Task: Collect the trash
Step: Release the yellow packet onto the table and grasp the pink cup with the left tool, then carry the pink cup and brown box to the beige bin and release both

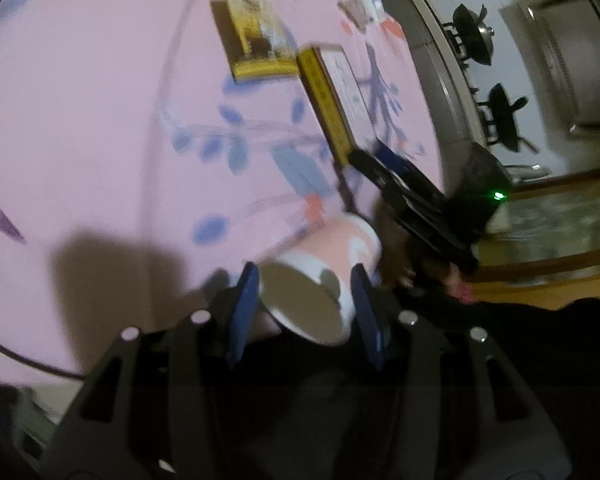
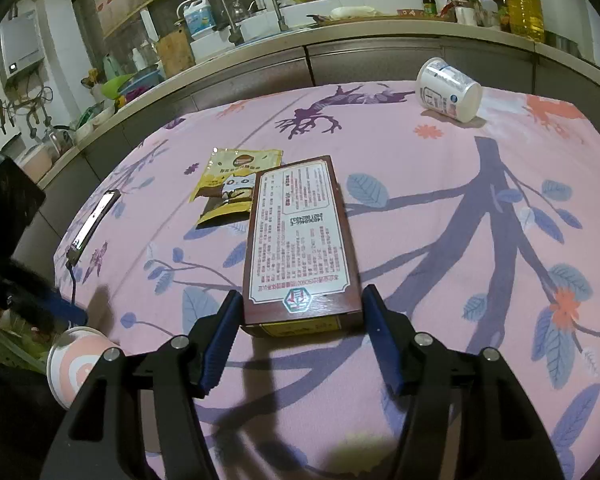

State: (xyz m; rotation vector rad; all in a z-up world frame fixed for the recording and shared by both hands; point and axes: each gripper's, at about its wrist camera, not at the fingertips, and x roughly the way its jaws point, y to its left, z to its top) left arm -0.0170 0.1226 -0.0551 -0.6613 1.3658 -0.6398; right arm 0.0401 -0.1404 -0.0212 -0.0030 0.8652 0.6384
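A pink-and-white paper cup [image 1: 332, 252] hangs tilted at the near edge of the pink table, its mouth towards the left wrist camera. My left gripper [image 1: 305, 270] is shut on it, one blue pad on each side. The right wrist view shows the same cup [image 2: 80, 364] low on the left, under one of the left gripper's blue fingers [image 2: 60, 308]. A maroon box [image 2: 300, 240] lies flat with its white label up. My right gripper [image 2: 302, 294] is open astride the box's near end, with a thin gap at each pad.
A yellow snack packet [image 2: 236, 188] lies just beyond the box. A white cup [image 2: 450, 90] lies on its side at the far right of the flowered tablecloth [image 2: 460, 200]. A phone [image 2: 94, 220] on a cable rests near the left edge. A crowded kitchen counter [image 2: 340, 28] runs behind.
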